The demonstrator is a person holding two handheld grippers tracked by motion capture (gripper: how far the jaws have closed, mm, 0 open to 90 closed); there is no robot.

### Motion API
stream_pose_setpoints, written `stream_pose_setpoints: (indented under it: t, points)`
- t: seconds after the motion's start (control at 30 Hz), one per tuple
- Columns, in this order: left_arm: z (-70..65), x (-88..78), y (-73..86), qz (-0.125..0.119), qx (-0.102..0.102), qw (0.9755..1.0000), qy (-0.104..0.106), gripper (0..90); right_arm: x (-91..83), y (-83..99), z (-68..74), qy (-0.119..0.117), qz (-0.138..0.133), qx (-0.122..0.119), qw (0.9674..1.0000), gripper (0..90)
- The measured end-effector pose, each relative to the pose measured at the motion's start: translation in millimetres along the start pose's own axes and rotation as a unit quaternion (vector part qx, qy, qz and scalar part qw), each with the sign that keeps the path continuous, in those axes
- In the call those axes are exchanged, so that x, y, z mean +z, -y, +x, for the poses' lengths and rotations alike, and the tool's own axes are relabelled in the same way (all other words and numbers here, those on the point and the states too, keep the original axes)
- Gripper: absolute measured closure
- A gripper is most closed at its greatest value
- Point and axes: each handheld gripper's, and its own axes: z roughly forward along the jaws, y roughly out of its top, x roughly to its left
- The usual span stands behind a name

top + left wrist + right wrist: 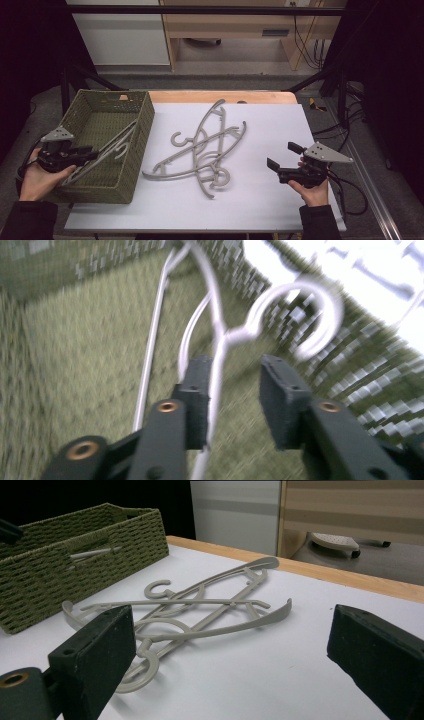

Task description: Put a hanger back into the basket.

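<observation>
Grey plastic clothes hanger [220, 335] lies slanted inside the olive-green woven basket [145, 125], its hook curled up near the basket's right wall. The left gripper [90, 152] hovers over that hanger with its jaws parted a moderate way; in the left gripper view the thin neck runs between the pads, close against the left one, and nothing is pinched. The hanger looks released and resting on the basket floor.

Snagging is the risk I would judge most likely here: if the hand draws back at an angle, a pad could catch the neck or hook and drag the hanger up over the rim.

On the white table sheet [280, 200] to the right of the basket, a pile of three matching grey hangers [202, 150] lies crossed and interlocked, so lifting one may pull the others along. The right gripper [280, 156] waits near them, jaws wide and empty, well apart from the pile.
</observation>
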Motion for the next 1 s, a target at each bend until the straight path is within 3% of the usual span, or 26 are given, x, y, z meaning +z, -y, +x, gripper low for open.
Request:
stream_pose_setpoints:
  t: [0.1, 0.27, 0.43, 0.7, 1.0]
  points:
    - [-15.5, -5.4, -9.6, -0.034, 0.014, 0.9993, 0.002, 46.0, 0.0, -0.1, -0.1, -0.001, 0.0, 0.001, 1.0, 5.4]
    - [-44.3, -6.9, -21.7, -0.096, 0.02, 0.9952, 0.002, 30.1, -0.5, -0.4, -0.3, -0.003, 0.0, 0.004, 1.0, 5.2]
    - [-74.3, 4.0, -29.6, -0.136, 0.026, 0.9895, 0.04, 18.1, -1.4, -0.2, -0.6, -0.001, -0.001, 0.004, 1.0, 5.1]
    - [-116.5, 34.6, -37.9, -0.116, 0.049, 0.9887, 0.081, 8.9, -3.1, -0.3, -1.9, 0.002, -0.004, 0.005, 1.0, 5.1]
    - [-152.8, 73.7, -44.6, -0.064, 0.082, 0.9888, 0.107, 9.9, -4.1, -0.2, -1.8, 0.0, -0.004, 0.005, 1.0, 5.1]
